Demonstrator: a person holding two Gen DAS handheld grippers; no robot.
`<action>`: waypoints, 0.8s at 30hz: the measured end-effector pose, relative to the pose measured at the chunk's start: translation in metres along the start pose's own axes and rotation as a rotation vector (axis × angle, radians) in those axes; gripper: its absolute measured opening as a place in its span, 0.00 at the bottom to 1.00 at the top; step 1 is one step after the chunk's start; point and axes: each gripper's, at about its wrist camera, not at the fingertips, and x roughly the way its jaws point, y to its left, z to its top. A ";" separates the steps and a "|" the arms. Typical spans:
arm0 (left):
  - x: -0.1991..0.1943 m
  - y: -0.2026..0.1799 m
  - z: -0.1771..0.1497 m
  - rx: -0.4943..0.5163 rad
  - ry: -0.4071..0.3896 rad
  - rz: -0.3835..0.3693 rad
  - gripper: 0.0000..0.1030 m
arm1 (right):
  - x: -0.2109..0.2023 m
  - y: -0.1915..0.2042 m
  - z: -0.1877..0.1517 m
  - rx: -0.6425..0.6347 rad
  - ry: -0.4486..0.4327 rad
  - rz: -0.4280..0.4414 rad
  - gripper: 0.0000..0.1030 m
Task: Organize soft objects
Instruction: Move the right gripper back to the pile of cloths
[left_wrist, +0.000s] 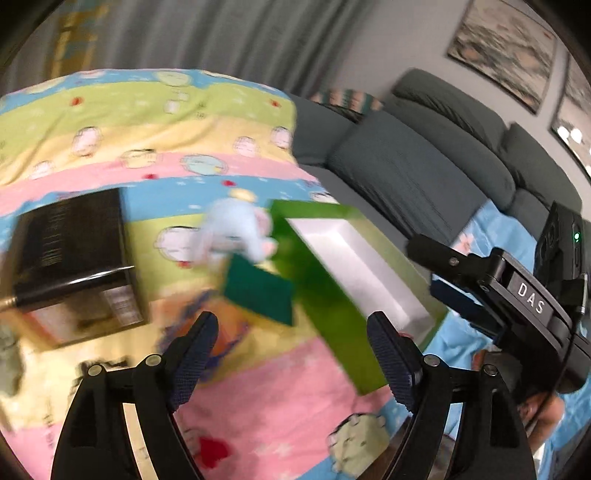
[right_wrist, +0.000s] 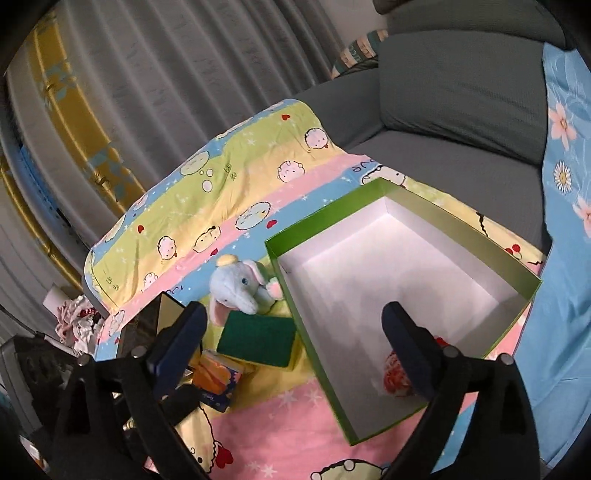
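The right gripper (right_wrist: 295, 347) gapes wide, gripping nothing, above the green box (right_wrist: 317, 332); a red-and-white soft thing (right_wrist: 397, 373) lies in the box's lower corner. The left gripper (left_wrist: 293, 354) is likewise wide and empty. Upper left of the box, on the striped bedsheet (right_wrist: 258, 443), the plush elephant (right_wrist: 238, 286) sits with its trunk aimed lower right. Touching it below, the green sponge (right_wrist: 255, 339) runs its long axis left-right, probably awaiting boxing.

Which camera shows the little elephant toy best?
The right wrist view: the plush elephant is sharp there, lying beside the green box. In the left wrist view it is only a motion-blurred pale blue shape.
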 end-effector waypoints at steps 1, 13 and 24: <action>-0.011 0.012 -0.003 -0.022 -0.017 0.034 0.88 | 0.000 0.004 -0.001 -0.010 0.002 0.002 0.93; -0.091 0.123 -0.054 -0.192 -0.111 0.389 0.96 | 0.012 0.071 -0.034 -0.171 0.018 0.005 0.99; -0.155 0.216 -0.096 -0.421 -0.190 0.580 0.96 | 0.037 0.139 -0.083 -0.284 0.155 0.224 0.99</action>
